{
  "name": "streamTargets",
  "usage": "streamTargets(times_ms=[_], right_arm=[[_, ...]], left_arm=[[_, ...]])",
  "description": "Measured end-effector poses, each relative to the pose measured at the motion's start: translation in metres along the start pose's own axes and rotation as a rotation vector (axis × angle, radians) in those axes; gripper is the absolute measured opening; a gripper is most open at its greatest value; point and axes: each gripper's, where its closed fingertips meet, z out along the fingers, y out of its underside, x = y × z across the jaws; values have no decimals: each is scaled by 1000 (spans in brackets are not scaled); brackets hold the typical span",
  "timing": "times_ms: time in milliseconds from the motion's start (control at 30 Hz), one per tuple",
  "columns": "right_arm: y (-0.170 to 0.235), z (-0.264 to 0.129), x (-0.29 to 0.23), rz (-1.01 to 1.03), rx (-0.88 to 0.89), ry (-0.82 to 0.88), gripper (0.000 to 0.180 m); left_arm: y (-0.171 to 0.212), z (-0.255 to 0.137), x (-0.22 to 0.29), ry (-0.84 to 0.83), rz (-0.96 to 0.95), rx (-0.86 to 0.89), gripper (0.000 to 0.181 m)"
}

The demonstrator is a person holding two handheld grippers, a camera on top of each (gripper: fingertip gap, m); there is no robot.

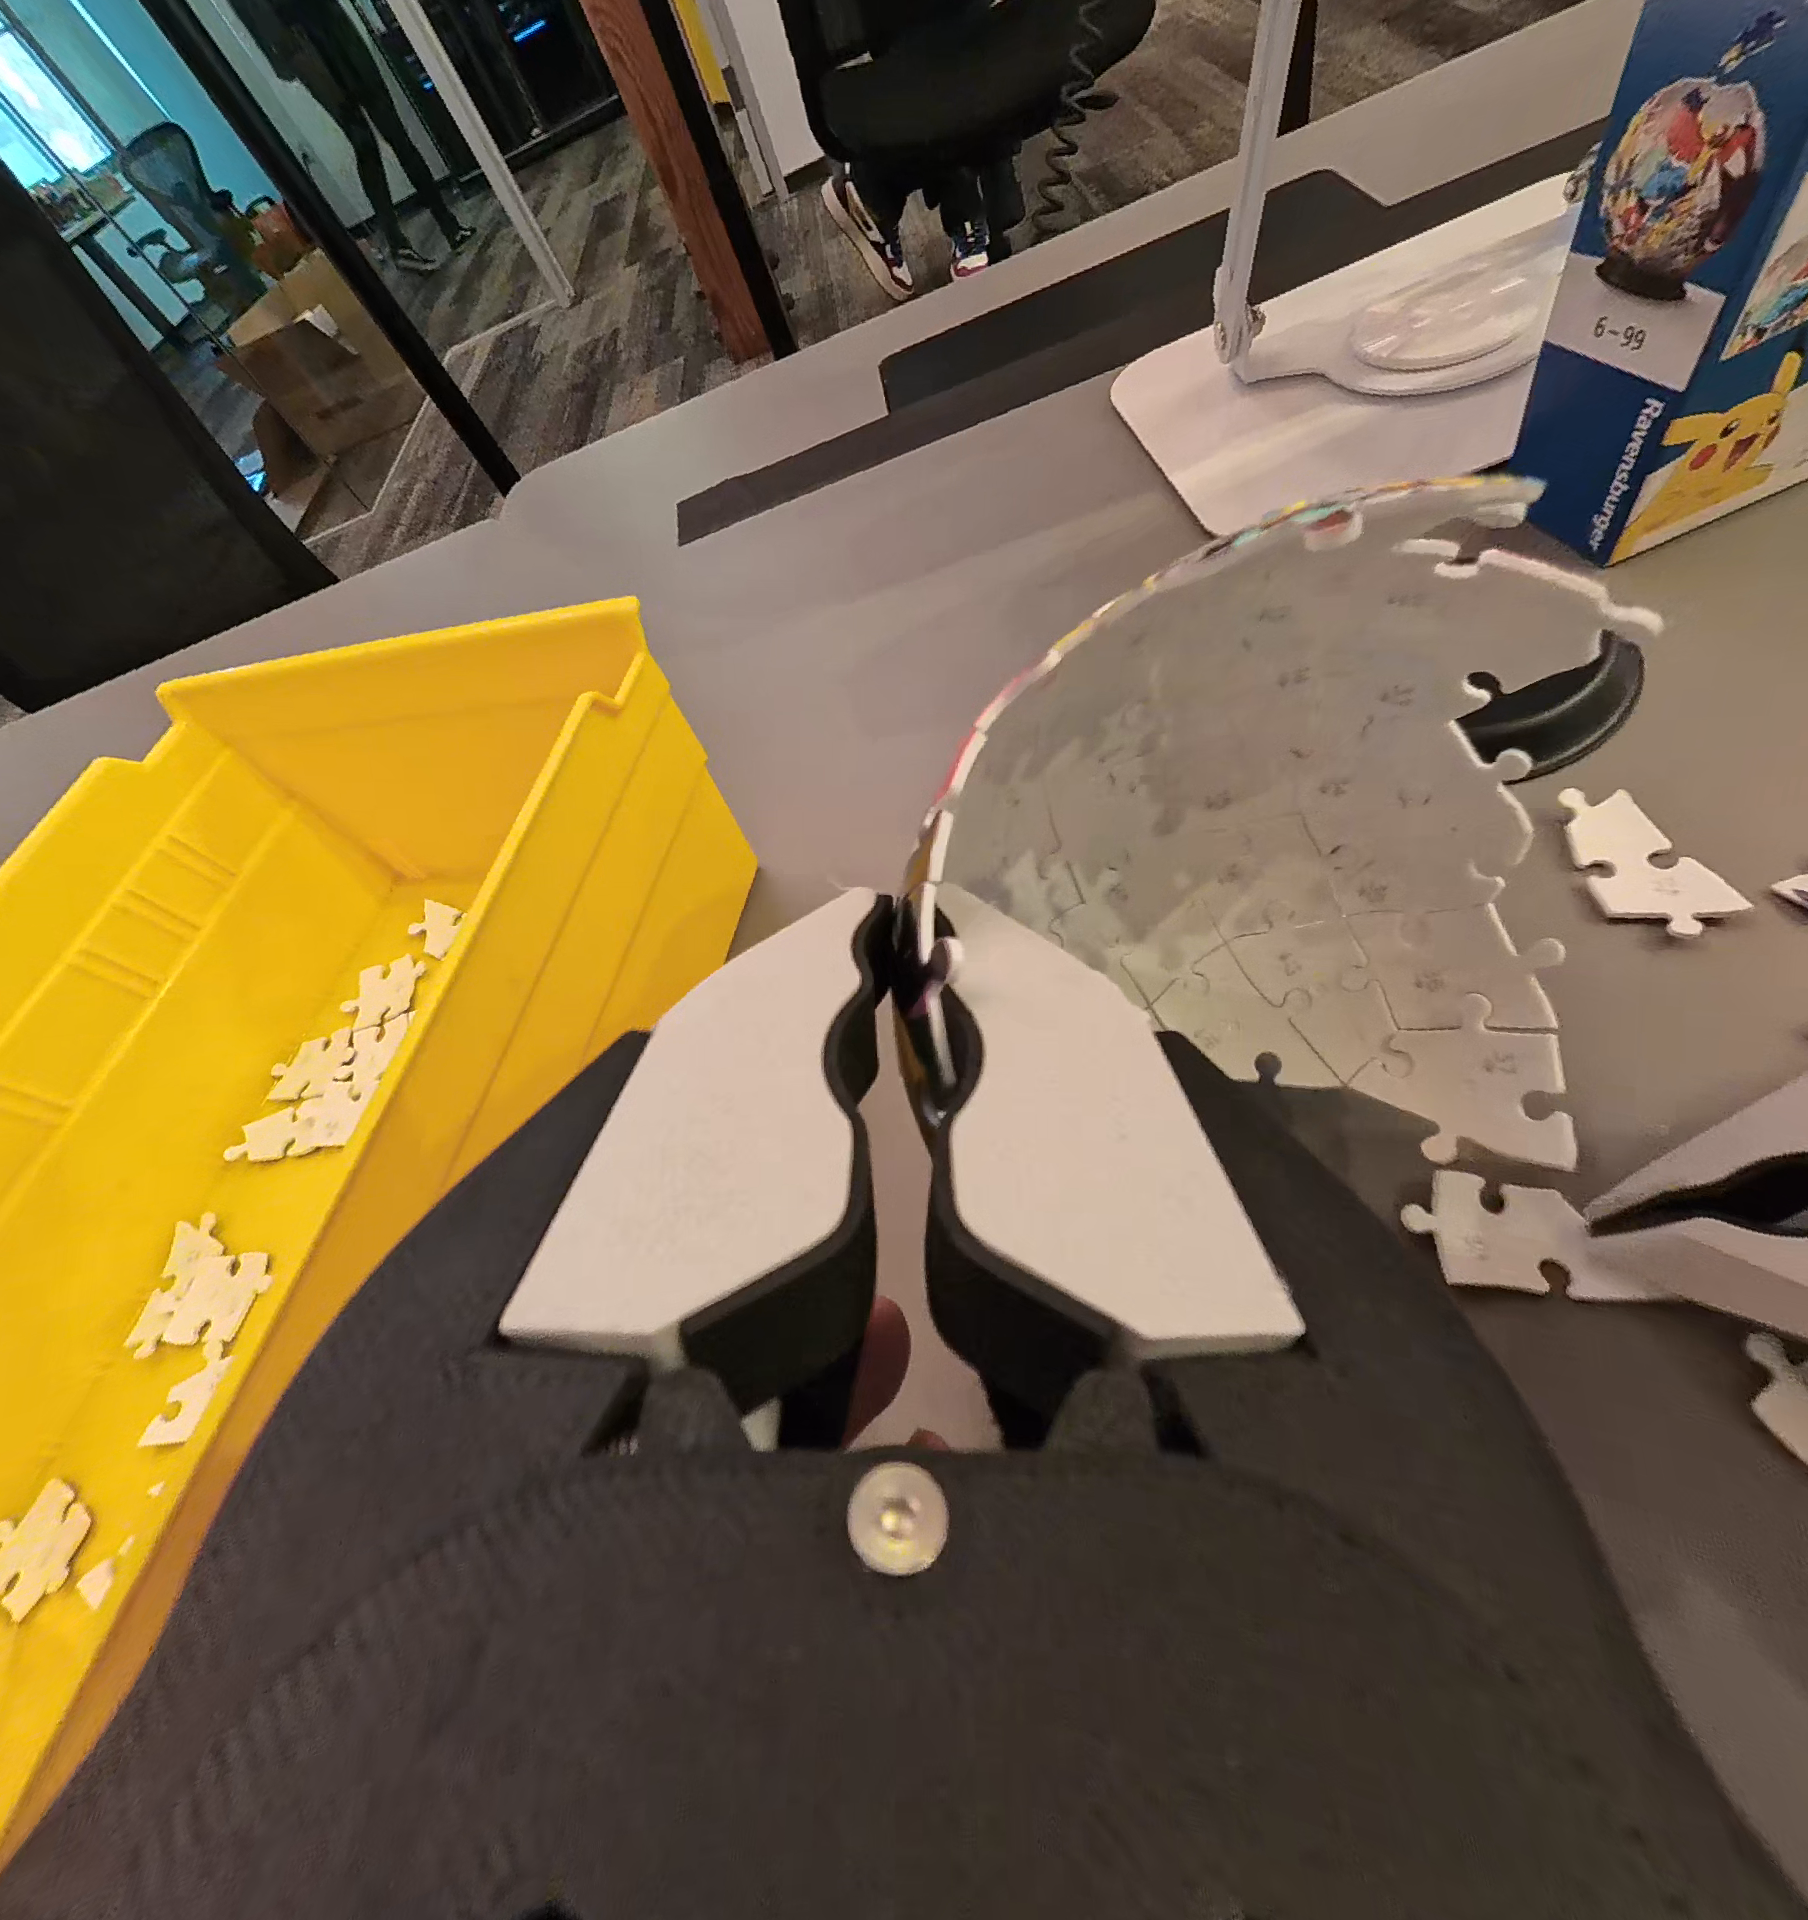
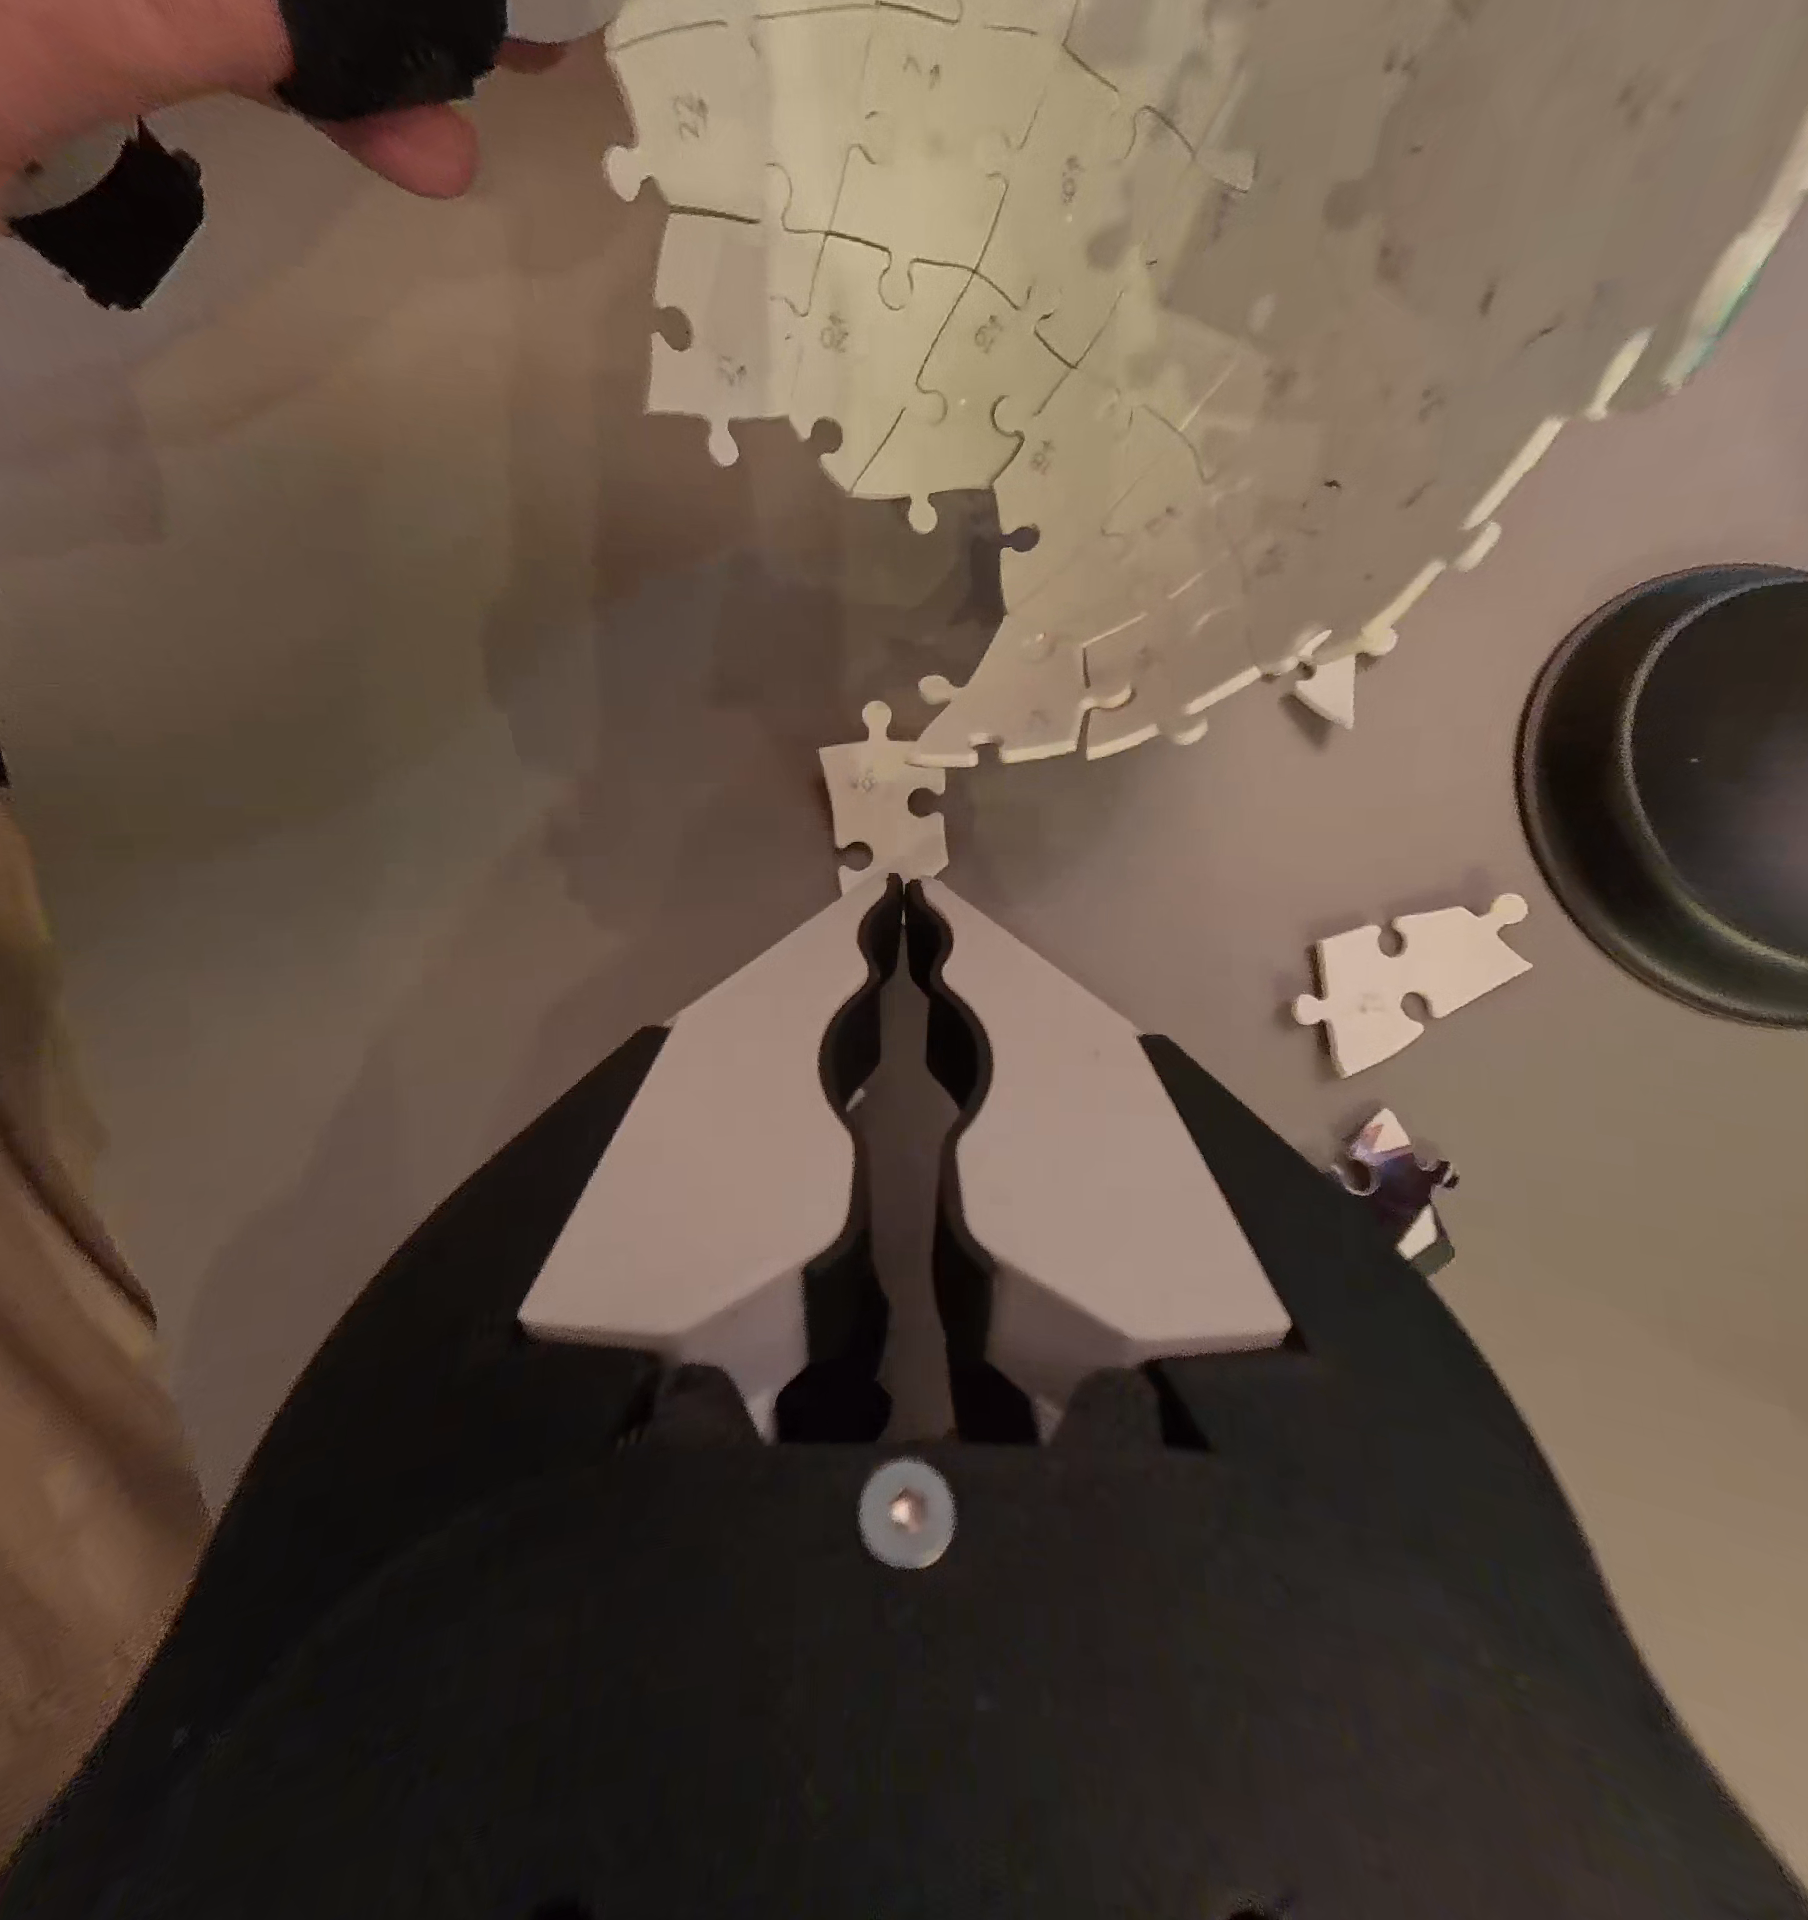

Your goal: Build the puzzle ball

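The left gripper (image 1: 915, 997) is clamped on the rim of the half-built, curved white puzzle shell (image 1: 1274, 831). The right gripper (image 2: 902, 894) pinches a white puzzle piece (image 2: 884, 805) just below the shell's open lower edge, above the grey table (image 2: 360, 623).

Left wrist view is bright and even, daylight-ish, with cool blue light in the office behind. The shell (image 1: 1264, 831) is smeared by motion blur along its top rim, and there's soft glare on its inside. The bin (image 1: 360, 831) looks sharp but bends at the edge, typical fisheye. Right wrist view is way dimmer and warmer, with muddy shadows on the table (image 2: 308, 623) under the shell (image 2: 1087, 260), and blurry corners.
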Motion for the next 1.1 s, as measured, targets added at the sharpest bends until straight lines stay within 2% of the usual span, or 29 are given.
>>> streamTargets(times_ms=[167, 300, 633, 1100], right_arm=[[-7, -8, -4, 23, 51, -7, 8], [8, -6, -2, -27, -28, -4, 10], [4, -5, -11, -46, 10, -52, 10], [2, -3, -14, -58, 6, -32, 10]], left_arm=[[2, -3, 2, -13, 14, -5, 5], [1, -3, 4, -10, 19, -1, 4], [-1, -4, -3, -19, 21, 10, 4], [-1, -1, -9, -7, 25, 19, 4]])
